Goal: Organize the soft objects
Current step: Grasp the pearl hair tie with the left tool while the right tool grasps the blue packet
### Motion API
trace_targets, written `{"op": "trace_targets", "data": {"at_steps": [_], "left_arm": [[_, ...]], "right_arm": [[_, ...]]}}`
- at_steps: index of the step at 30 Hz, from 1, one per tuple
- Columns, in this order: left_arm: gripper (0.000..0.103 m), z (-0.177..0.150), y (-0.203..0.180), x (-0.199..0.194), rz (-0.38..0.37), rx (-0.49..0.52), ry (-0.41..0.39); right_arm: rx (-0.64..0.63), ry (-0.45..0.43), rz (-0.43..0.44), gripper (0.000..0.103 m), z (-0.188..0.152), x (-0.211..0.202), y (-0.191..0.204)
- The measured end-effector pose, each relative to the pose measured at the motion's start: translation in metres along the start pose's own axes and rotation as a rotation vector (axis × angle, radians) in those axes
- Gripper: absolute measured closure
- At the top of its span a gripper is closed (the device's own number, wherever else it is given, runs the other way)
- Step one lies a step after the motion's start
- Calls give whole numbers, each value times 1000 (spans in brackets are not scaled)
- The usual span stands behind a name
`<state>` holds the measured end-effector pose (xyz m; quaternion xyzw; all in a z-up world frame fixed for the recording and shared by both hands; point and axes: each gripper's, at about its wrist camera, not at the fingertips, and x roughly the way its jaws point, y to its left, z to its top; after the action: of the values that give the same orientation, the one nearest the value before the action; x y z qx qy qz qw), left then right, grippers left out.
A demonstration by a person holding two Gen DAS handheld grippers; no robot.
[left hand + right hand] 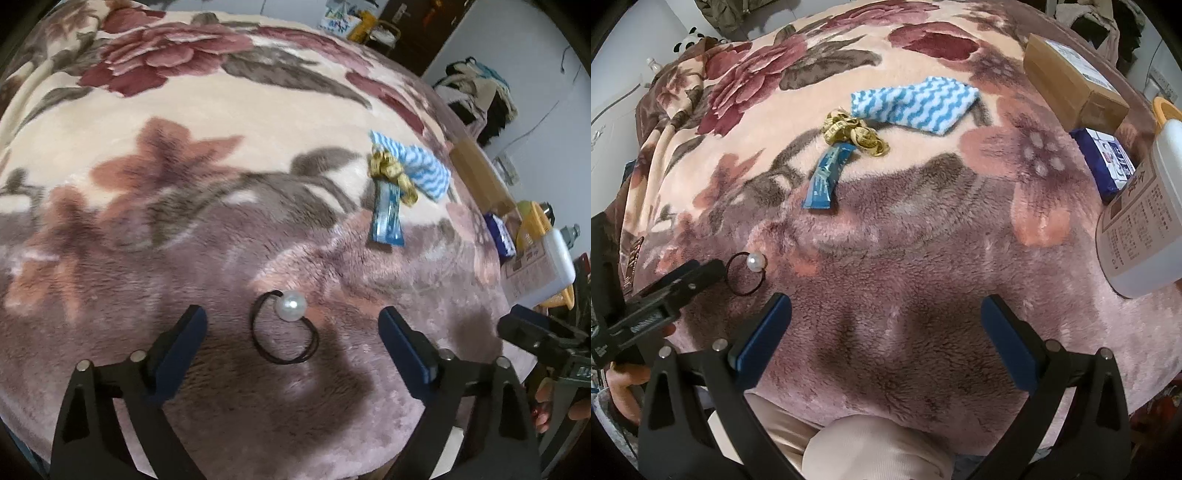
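A black hair tie with a white pearl (290, 305) lies flat on the floral plush blanket (155, 122). My left gripper (291, 317) hovers over it, open, one blue-padded finger on each side and neither touching the band. Farther right lie a blue-and-white zigzag cloth (419, 168), a crumpled gold measuring tape (388, 171) and a blue sachet (386, 218). My right gripper (886, 301) is open over bare blanket with nothing between its fingers. In the right wrist view the hair tie (755, 261) is at the left, the cloth (916, 103), tape (855, 133) and sachet (827, 177) farther up.
Along the blanket's right edge stand a cardboard box (1071, 85), a dark blue packet (1108, 158) and a large white labelled bottle (1141, 229). A person's beige-clad leg (868, 443) shows at the near edge. Clothes and bags are piled beyond the bed.
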<state>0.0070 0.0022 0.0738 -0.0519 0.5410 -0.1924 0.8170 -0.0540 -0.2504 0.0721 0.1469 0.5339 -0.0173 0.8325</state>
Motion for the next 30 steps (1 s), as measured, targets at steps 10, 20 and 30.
{"op": "trace_targets", "data": {"at_steps": [10, 20, 30], "left_arm": [[54, -6, -6, 50, 40, 22, 91], [79, 2, 26, 30, -10, -66, 21], [80, 12, 37, 29, 28, -87, 22]], "right_arm": [[30, 21, -17, 0, 6, 13, -22], [-15, 35, 25, 0, 35, 47, 4], [-59, -26, 54, 21, 84, 79, 53]]}}
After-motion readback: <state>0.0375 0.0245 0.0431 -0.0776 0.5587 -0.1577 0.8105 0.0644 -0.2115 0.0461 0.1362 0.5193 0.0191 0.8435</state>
